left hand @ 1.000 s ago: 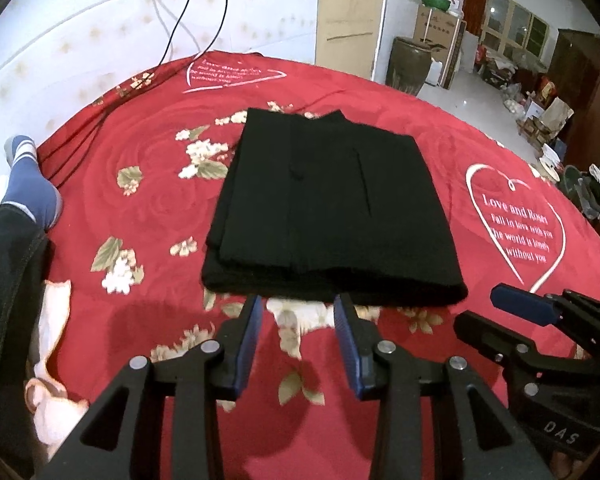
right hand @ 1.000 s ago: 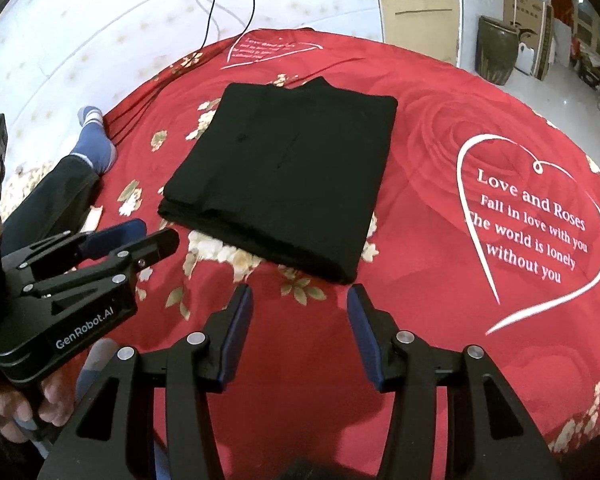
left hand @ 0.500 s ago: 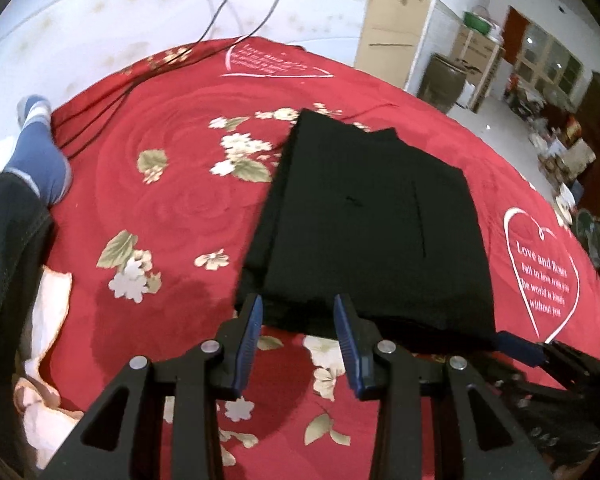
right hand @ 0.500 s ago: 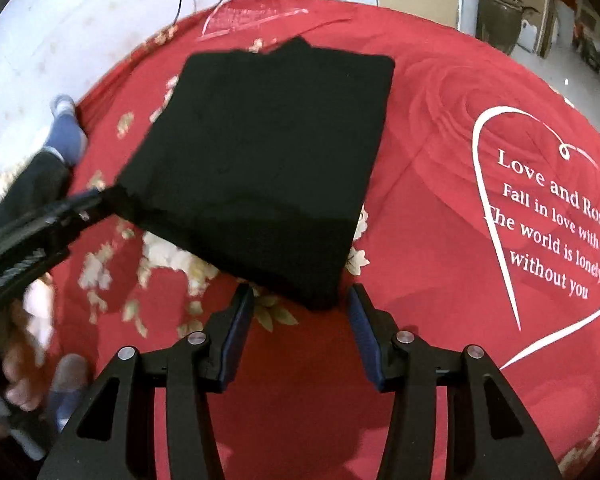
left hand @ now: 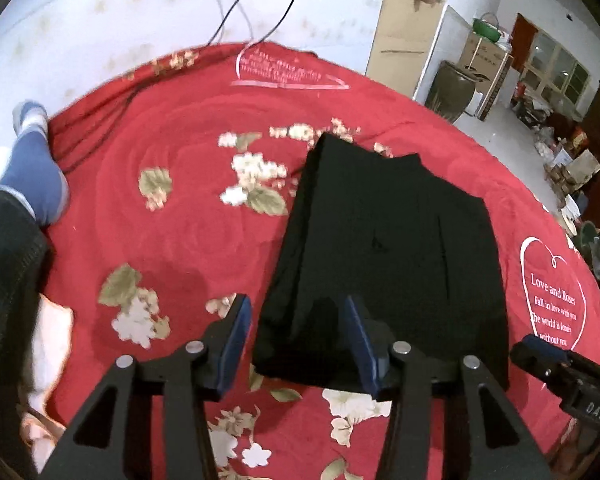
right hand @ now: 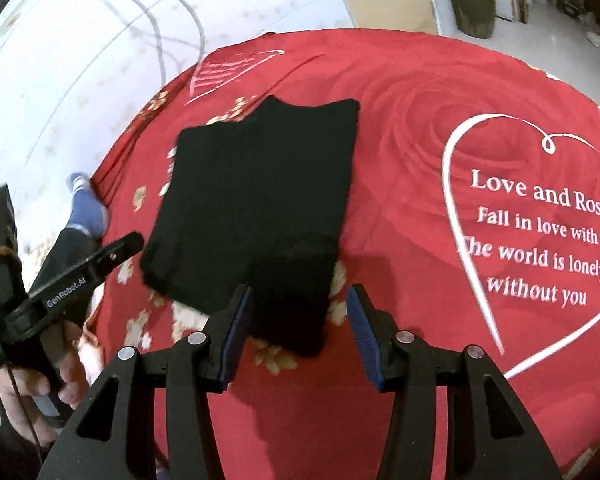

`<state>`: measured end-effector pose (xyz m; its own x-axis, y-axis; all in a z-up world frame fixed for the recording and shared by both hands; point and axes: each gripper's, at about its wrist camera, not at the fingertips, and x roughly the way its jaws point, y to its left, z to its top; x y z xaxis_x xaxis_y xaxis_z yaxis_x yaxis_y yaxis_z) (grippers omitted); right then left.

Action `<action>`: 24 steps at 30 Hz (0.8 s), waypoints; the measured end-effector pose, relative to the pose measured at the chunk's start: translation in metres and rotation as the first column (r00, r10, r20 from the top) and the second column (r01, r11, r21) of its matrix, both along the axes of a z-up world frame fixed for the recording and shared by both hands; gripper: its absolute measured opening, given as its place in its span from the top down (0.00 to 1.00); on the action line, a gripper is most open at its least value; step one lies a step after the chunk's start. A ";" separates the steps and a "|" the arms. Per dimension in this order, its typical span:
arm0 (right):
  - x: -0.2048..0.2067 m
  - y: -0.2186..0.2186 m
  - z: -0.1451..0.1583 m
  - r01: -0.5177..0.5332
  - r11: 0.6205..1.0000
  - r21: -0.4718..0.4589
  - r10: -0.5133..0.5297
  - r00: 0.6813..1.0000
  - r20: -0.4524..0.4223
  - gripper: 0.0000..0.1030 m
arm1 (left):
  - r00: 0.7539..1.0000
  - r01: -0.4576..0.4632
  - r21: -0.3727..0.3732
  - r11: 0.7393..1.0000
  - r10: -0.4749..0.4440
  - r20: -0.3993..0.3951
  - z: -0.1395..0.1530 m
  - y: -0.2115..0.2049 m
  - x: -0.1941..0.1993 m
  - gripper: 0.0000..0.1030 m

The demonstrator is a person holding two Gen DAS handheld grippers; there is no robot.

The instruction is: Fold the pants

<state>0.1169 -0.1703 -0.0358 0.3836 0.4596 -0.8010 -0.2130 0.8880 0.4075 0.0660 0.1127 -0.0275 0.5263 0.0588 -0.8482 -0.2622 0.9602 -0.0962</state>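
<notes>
Both grippers stood open over the near edge of the pants: the left gripper had just widened its jaws, the near left corner of the cloth lying between them but unpressed, and the right gripper straddled the near right corner, likewise without contact that we could see. We found the pants already folded into a thick black rectangle, lying flat at centre frame on the red bedspread. We judged the stack soft, limp and light, its layers apt to slide apart or sag if lifted by one ply, so we would pinch all layers together at both near corners. A socked foot showed at the left edge, cables at upper centre.
</notes>
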 end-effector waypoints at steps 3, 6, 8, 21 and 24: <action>0.007 0.005 -0.008 -0.008 1.000 -0.010 0.008 1.000 -0.017 0.52 | 0.999 0.022 0.021 1.000 -0.021 -0.025 -0.011 -0.006 0.001 0.50; 0.014 0.010 -0.020 -0.008 1.000 0.002 0.008 0.999 -0.053 0.52 | 0.999 0.018 0.000 1.000 -0.018 -0.026 -0.015 -0.003 0.004 0.50; 0.017 0.014 -0.022 -0.013 0.999 0.029 0.014 0.998 -0.057 0.52 | 1.000 0.015 -0.007 1.000 -0.015 -0.024 -0.018 0.000 0.007 0.46; 0.030 0.023 -0.028 -0.008 0.998 0.055 0.010 0.999 -0.040 0.53 | 0.997 0.077 -0.006 0.997 -0.077 0.013 -0.031 -0.008 0.017 0.41; 0.032 0.026 -0.025 -0.012 0.999 0.040 0.013 0.999 -0.037 0.74 | 0.998 0.059 0.017 0.998 -0.059 0.034 -0.021 -0.007 0.010 0.65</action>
